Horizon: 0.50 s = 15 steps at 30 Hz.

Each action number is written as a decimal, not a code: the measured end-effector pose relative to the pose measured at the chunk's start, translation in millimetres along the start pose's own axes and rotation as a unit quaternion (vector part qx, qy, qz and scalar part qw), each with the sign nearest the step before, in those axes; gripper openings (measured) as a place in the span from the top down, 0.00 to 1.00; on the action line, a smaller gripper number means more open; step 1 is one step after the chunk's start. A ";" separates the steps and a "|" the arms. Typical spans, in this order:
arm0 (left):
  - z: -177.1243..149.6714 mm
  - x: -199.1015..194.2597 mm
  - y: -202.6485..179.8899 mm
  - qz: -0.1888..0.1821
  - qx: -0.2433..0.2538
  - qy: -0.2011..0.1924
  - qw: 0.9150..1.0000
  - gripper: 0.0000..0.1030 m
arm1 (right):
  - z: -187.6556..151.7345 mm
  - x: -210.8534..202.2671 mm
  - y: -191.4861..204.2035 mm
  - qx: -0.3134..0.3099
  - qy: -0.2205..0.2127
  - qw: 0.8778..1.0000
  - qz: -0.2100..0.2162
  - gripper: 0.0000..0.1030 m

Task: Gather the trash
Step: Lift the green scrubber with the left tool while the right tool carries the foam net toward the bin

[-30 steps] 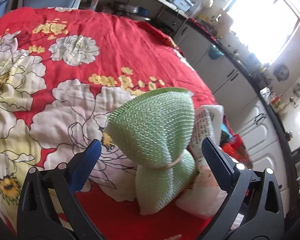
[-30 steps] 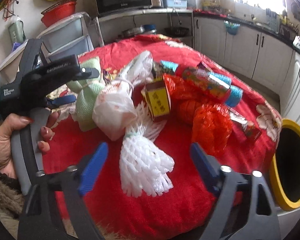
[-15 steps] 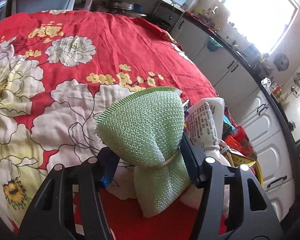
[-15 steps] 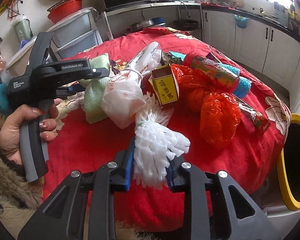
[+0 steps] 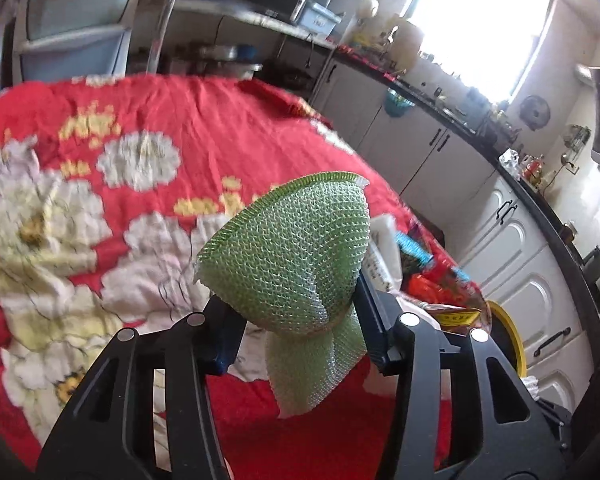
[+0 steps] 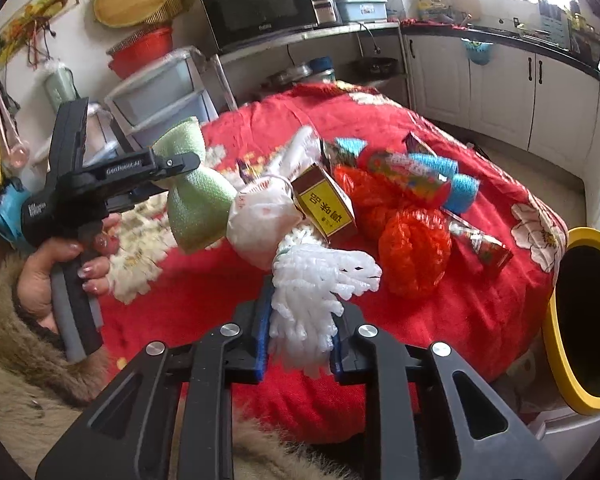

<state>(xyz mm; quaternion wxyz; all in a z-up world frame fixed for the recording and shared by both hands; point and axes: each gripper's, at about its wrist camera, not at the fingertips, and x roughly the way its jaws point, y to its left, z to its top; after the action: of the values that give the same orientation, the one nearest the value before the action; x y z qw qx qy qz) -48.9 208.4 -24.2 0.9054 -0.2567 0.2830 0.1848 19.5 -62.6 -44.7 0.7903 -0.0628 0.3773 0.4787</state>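
Observation:
My left gripper [image 5: 296,328] is shut on a green foam net [image 5: 292,256] at its tied waist and holds it above the red flowered cloth [image 5: 204,128]. It also shows in the right wrist view [image 6: 196,200], with the left gripper [image 6: 172,184] around it. My right gripper [image 6: 300,340] is shut on a white foam net [image 6: 320,280], lifted off the cloth. A yellow-rimmed trash bin [image 6: 560,320] stands at the table's right edge.
On the cloth lie a white plastic bag [image 6: 260,216], a yellow-labelled box [image 6: 328,204], orange mesh bags [image 6: 412,248], a printed tube [image 6: 408,176] and blue foam pieces [image 6: 460,188]. White cabinets [image 6: 500,92] and a microwave [image 6: 260,12] stand behind.
Both grippers closed: the left on the green foam net, the right on the white foam net. Both nets have since been lifted off the cloth.

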 end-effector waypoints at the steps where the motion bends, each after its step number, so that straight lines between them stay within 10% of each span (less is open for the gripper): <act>1: 2.5 -4.7 -3.4 -0.002 0.005 -0.007 1.000 0.60 | 2.4 -2.3 -0.6 0.003 -0.003 1.000 0.004 0.79; 15: 31.5 -36.6 -47.4 -0.032 0.034 -0.070 0.996 0.60 | 39.0 -49.9 -4.2 0.015 -0.065 0.997 0.038 0.79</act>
<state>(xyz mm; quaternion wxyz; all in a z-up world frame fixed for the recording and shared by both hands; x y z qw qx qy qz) -41.3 181.4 37.4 0.9366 -0.2213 0.2169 0.1636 30.9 -82.3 14.5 0.7951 -0.0058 0.3344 0.5059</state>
